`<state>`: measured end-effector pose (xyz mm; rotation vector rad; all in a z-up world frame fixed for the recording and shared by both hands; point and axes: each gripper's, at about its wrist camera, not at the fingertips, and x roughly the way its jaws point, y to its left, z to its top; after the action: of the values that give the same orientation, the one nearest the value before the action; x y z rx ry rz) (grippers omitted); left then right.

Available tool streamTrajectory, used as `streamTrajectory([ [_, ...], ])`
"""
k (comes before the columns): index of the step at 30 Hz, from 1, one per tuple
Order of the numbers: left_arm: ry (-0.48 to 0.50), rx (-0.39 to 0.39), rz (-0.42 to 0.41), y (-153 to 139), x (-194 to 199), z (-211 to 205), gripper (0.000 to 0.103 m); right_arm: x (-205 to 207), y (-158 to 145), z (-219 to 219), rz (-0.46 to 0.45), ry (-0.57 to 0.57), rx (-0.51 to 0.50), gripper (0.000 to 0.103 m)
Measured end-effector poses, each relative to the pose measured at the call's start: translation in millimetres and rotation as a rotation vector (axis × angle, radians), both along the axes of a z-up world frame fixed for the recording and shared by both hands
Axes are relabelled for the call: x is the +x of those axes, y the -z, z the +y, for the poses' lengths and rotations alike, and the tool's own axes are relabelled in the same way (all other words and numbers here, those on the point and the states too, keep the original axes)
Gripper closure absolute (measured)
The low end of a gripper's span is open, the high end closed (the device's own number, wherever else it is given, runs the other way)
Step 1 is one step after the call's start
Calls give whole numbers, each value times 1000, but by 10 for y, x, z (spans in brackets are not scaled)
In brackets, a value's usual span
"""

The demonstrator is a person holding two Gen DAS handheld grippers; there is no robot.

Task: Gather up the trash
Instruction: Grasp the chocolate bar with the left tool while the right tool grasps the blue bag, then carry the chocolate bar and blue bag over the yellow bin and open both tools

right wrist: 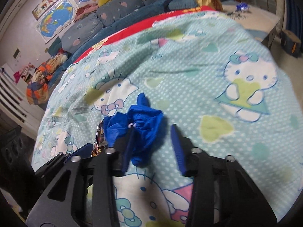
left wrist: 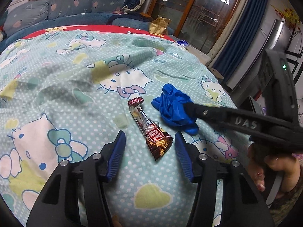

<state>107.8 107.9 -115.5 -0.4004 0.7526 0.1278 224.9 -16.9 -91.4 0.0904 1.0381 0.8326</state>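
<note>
While both grippers reach trash on the bedspread (left wrist: 75,79), left fingers (left wrist: 119,147) spread around a snack wrapper (left wrist: 151,132); right fingers (right wrist: 177,147) straddle a blue glove (right wrist: 140,124), not clearly pinching; next, close and lift.

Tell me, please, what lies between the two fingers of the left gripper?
In the left wrist view, the lower end of the snack bar wrapper lies between the fingers of the left gripper, on the patterned bedsheet. The fingers do not touch it.

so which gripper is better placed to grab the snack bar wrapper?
Left. The wrapper lies on the bedsheet right between the left gripper fingers, jaws open either side. The right gripper is at the crumpled blue glove, with the wrapper off to its side.
</note>
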Motion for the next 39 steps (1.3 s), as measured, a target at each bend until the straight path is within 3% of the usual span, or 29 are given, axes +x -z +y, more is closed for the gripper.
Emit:
streamTrajectory([
  [1,-2,-4,0,-1,6,3,55,-7,4,3,12,-10,16,91],
  [4,0,-8,0,8,16,1,61,-91,-31,-10,-26,-8,-6,101],
  [11,17,-38,-2,23,37,-6,89,-251,-190,-226,-138,42,-38,102],
  [19,53,-32,-34,-57,40,-133,94,-373,-368,-549,-222,91,-43,102],
  [39,255,49,-105,-415,120,-933,96,-439,-644,-1438,-306,255,-45,102],
])
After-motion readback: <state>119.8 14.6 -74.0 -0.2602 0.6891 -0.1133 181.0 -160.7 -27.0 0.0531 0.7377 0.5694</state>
